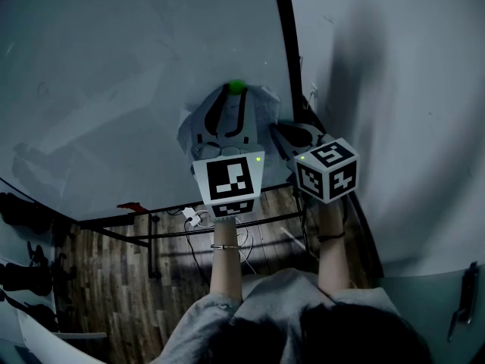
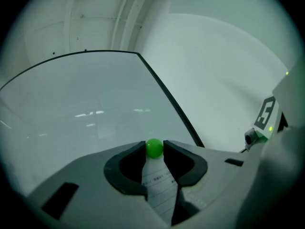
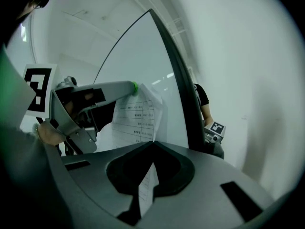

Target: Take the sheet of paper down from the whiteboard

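A printed sheet of paper [image 1: 220, 123] hangs on the whiteboard [image 1: 129, 74] near the board's black right edge, with a green ball magnet [image 1: 237, 86] at its top. My left gripper [image 1: 236, 91] reaches up to that magnet. In the left gripper view its jaws are shut on the green magnet [image 2: 154, 148], and the paper [image 2: 159, 187] shows below between the fingers. My right gripper [image 1: 282, 133] is at the sheet's right side. In the right gripper view its jaws [image 3: 152, 146] are shut on the paper's lower edge [image 3: 148, 182], and the sheet [image 3: 136, 116] bulges off the board.
The whiteboard's black frame [image 1: 286, 44] runs just right of the paper, with a plain wall [image 1: 394, 89] beyond it. Below are the stand's bars, cables and a white power strip [image 1: 194, 217] on the wood floor. A person [image 3: 206, 113] stands behind the board's edge.
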The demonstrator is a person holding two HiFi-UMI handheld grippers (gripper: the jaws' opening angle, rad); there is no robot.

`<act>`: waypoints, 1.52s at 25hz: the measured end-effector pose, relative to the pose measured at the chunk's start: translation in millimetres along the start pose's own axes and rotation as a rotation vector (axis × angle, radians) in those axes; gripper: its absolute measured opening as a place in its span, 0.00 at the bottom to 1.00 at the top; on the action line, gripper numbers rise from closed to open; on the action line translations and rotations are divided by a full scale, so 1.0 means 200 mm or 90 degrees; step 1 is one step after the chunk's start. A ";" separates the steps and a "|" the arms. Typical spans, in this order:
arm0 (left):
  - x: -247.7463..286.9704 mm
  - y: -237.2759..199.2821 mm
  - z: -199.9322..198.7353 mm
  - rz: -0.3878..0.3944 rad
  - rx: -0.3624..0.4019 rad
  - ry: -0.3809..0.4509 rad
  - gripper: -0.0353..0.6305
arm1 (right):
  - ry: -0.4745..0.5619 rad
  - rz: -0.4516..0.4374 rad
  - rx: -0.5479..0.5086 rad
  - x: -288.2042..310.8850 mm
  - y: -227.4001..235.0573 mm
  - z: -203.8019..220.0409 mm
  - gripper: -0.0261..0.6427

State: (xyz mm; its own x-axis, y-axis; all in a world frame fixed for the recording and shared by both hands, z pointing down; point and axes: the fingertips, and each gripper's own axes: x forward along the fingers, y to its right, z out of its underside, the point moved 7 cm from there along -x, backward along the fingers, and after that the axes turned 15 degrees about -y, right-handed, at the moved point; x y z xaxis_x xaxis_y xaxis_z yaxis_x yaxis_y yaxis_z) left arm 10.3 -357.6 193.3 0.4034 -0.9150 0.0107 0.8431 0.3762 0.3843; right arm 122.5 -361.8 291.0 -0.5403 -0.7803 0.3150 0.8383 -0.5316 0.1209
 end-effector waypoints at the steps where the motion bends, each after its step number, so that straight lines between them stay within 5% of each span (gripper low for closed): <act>1: 0.00 0.00 0.00 -0.001 -0.002 -0.001 0.24 | -0.007 0.004 0.001 0.00 0.00 0.02 0.04; 24: -0.07 0.02 0.03 0.026 -0.033 0.021 0.24 | 0.013 0.019 0.010 -0.12 -0.04 0.14 0.04; 38: -0.28 -0.03 0.25 0.058 -0.121 -0.007 0.24 | 0.010 0.067 0.048 -0.16 -0.10 0.30 0.04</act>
State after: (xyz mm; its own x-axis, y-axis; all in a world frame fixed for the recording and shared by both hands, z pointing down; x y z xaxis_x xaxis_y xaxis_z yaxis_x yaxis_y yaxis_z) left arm -35.6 -315.2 235.9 0.4776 -0.8773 0.0479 0.8559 0.4769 0.1998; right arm 127.9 -306.8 334.3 -0.4494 -0.8362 0.3143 0.8933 -0.4204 0.1587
